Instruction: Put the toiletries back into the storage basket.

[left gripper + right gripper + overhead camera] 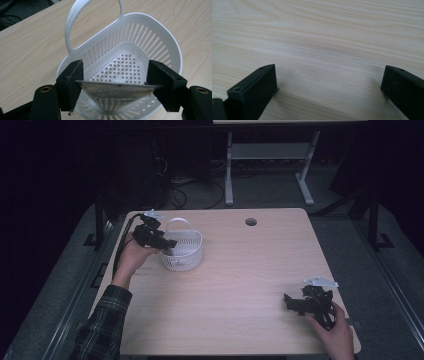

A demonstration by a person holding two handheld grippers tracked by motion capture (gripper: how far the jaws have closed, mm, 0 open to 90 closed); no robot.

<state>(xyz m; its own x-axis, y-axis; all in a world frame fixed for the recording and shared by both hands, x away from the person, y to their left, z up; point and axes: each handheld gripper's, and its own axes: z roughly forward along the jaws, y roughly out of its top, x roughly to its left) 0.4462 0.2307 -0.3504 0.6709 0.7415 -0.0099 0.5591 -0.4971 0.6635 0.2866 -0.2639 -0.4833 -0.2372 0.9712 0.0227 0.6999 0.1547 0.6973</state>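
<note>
1. Dark floor, cables and the legs of another desk lie beyond the pale wood-grain table (240,270).
2. Near the table's far left corner stands a white slotted plastic basket (182,251) with a loop handle and a perforated bottom.
3. The left gripper (116,86) hangs over the basket's rim, its jaws pressed on a flat, silvery, triangular foil-like packet (112,96) held point-down just above the basket's hollow.
4. To do this step well, I would lower the packet's tip well inside the wall before spreading the jaws, keeping it clear of the handle and the rim so that it does not catch or tip the light basket.
5. The right gripper (329,82) rests near the table's near right corner, jaws wide with bare wood between.
6. No brand, label or readable writing shows on packet or basket.
</note>
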